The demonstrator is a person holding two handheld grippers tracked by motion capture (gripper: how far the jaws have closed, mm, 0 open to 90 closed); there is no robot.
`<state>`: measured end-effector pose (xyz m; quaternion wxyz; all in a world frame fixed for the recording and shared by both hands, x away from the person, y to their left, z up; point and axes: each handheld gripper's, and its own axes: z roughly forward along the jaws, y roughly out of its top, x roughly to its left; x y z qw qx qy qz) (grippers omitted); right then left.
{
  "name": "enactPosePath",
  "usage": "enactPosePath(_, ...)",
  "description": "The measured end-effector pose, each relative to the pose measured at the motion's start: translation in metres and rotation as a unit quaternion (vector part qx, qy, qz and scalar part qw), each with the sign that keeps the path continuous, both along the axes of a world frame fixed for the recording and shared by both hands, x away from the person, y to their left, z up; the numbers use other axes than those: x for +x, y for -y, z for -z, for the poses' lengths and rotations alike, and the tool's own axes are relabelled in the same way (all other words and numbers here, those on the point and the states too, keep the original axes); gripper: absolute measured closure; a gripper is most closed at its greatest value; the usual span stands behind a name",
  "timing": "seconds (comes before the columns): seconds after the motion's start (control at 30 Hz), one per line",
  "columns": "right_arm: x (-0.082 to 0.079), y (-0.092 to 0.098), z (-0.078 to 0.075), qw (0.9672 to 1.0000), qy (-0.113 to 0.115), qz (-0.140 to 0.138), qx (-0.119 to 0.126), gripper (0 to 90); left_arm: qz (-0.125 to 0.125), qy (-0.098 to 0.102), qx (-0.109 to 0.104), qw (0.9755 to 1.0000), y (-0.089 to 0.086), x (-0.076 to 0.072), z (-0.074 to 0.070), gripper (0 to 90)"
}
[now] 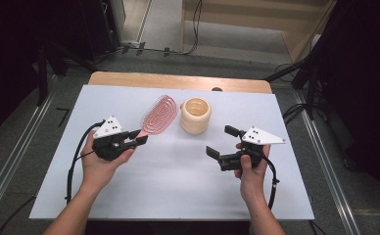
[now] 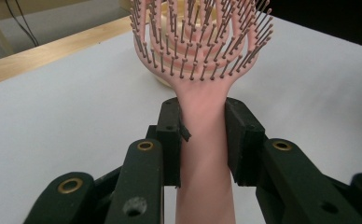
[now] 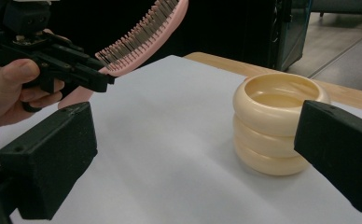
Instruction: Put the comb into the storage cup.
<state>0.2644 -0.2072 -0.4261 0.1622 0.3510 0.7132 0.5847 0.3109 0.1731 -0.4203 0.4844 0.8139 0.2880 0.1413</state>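
Left gripper point(image 1: 140, 139), black and two-jawed, clamped on the flat handle of the pink plastic vented hairbrush point(image 1: 159, 115); seen in the left gripper view as both pads pressed against the handle's sides, just below the bristled head point(image 2: 201, 42). Held off the white tabletop point(image 1: 178, 181), head raised and angled toward the far side, bristle side turned partly toward the cup, as the right gripper view has it. Just right of the brush head: cream-coloured ribbed plastic cup point(image 1: 195, 115), three stacked rings in shape, upright, mouth up, apparently empty, standing near the middle of the far half of the tabletop. Brush head close beside the cup rim in the high view; touching or merely near, cannot tell.

Farther right: right gripper point(image 1: 221, 142), jaws spread wide, nothing between them, aimed at the cup from the near right and well short of it point(image 3: 274, 121).

Step in hand, by judgement: carrying the grasped brush over toward the cup, likely for standing it inside. Next move calls for swinging the handle end downward over the mouth, and probably for steadying the cup's wall with the free right jaws, since a light cup could tip under a long brush.
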Motion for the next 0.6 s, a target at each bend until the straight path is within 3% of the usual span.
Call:
enactPosePath(0.3, 0.008, -0.013, -0.001, 0.9995, -0.010, -0.021, 0.021, 0.0, 0.002, 0.012, -0.014, 0.9998, 0.014, -0.005, 0.002, 70.4)
enactPosePath(0.6, 0.012, -0.024, -0.003, 0.9987, -0.019, -0.015, 0.044, 0.0, 0.004, 0.027, -0.026, 0.9993, 0.030, -0.011, 0.004, 70.3)
